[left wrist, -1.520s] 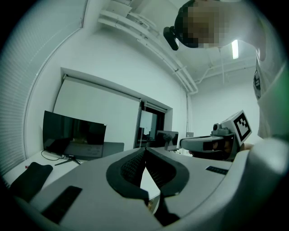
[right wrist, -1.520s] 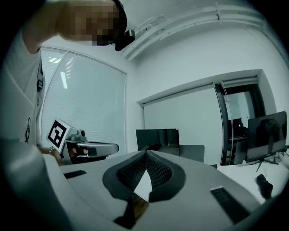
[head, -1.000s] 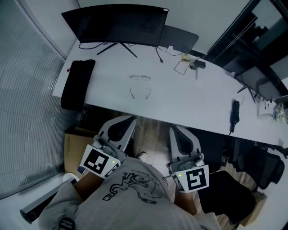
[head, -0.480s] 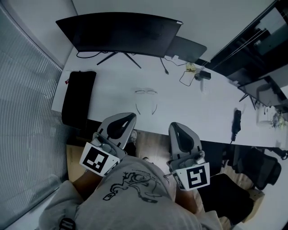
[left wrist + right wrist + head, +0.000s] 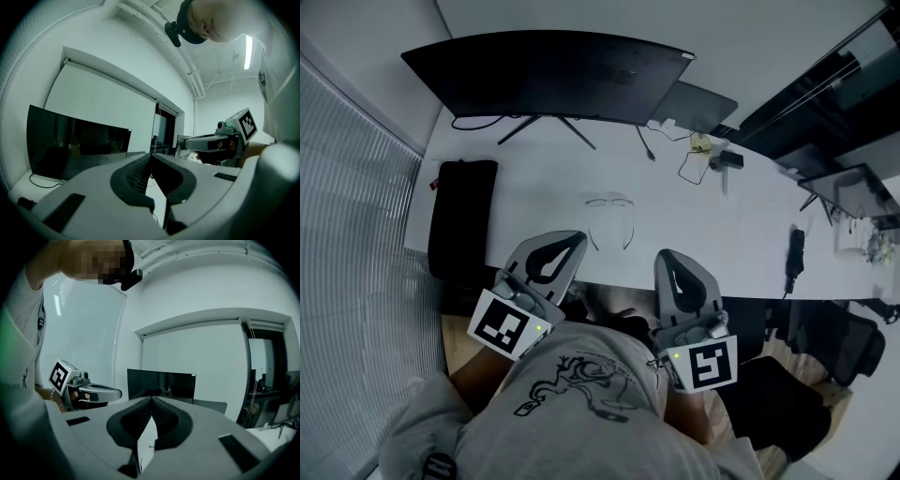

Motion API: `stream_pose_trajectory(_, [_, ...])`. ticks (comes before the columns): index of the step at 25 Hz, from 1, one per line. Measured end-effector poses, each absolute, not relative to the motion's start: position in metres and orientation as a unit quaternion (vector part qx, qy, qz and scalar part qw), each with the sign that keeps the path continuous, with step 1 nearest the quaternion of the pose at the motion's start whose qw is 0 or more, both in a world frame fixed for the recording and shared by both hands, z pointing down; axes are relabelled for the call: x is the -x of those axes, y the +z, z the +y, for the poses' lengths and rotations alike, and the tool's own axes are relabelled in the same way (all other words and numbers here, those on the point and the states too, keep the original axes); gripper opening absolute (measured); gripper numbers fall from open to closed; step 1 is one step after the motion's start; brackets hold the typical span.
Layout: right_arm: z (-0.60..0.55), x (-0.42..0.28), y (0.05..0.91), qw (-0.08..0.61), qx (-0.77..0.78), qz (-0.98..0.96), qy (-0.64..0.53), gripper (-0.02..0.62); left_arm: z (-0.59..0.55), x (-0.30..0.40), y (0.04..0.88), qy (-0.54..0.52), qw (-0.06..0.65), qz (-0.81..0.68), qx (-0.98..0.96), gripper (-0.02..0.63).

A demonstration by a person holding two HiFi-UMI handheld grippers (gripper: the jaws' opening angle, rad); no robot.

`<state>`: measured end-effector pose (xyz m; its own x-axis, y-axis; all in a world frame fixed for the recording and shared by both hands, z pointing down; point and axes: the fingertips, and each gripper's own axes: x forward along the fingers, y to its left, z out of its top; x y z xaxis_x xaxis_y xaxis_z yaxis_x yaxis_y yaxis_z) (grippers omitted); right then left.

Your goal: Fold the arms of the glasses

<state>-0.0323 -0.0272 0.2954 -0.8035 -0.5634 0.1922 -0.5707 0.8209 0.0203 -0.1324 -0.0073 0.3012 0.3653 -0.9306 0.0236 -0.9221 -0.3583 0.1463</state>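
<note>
Jaws of left gripper [image 5: 573, 242] and right gripper [image 5: 669, 258] are clenched empty; they should open before nearing the glasses [image 5: 609, 217], one arm apiece.

Head view looks steeply down over the surface [image 5: 525, 211]. Both gripper views sit low, facing level at the monitor [image 5: 544, 70] all three share.
</note>
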Motion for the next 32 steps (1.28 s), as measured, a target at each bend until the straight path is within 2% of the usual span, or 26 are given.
stream_pose_trajectory(6, [-0.050,0.029,0.316,0.107,-0.314,-0.943,0.016,0.009,-0.032,0.139,0.341,0.028,0.083,-0.548,-0.832,0.023])
stream_pose_trajectory(10, [-0.062,0.022,0.341,0.120,-0.320,-0.939,0.023,0.020,-0.051,0.139,0.370,0.068,0.068,-0.537,-0.838,0.026])
stream_pose_trajectory(16, [-0.088,0.006,0.396,0.164,-0.329,-0.929,0.040,0.032,-0.081,0.145,0.438,0.142,0.097,-0.516,-0.839,0.087])
stream_pose_trajectory(32, [-0.131,-0.010,0.562,0.267,-0.341,-0.896,0.099,0.035,-0.141,0.145,0.599,0.293,0.162,-0.423,-0.842,0.127])
